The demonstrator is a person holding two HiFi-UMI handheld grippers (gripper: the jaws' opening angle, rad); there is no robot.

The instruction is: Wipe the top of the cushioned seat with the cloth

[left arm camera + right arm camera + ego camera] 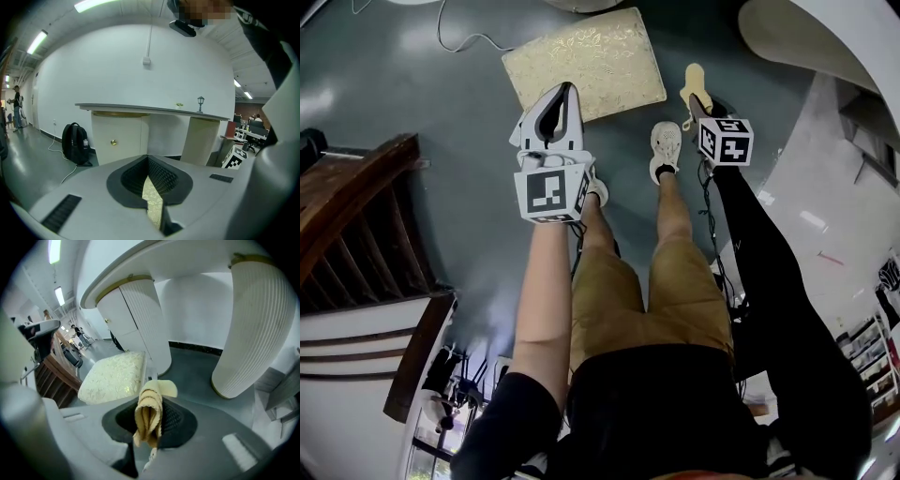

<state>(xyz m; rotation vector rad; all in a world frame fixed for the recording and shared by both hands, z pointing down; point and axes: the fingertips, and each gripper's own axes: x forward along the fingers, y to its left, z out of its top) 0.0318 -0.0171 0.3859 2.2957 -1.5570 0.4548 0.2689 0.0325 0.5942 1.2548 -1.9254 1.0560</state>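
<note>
Gold-patterned cushioned seat (584, 64) lies on the grey floor at twelve o'clock in the head view, seemingly unwiped. Left gripper (563, 92) hangs at its near edge, jaws closed on nothing. Right gripper (701, 103), at one o'clock beside the seat, pinches the folded yellow cloth (695, 82). This looks like the approach; next, the cloth must come down flat onto the top and sweep.

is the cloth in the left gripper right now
No, the cloth is pinched in the right gripper, while the left gripper has its jaws closed on nothing.
</note>
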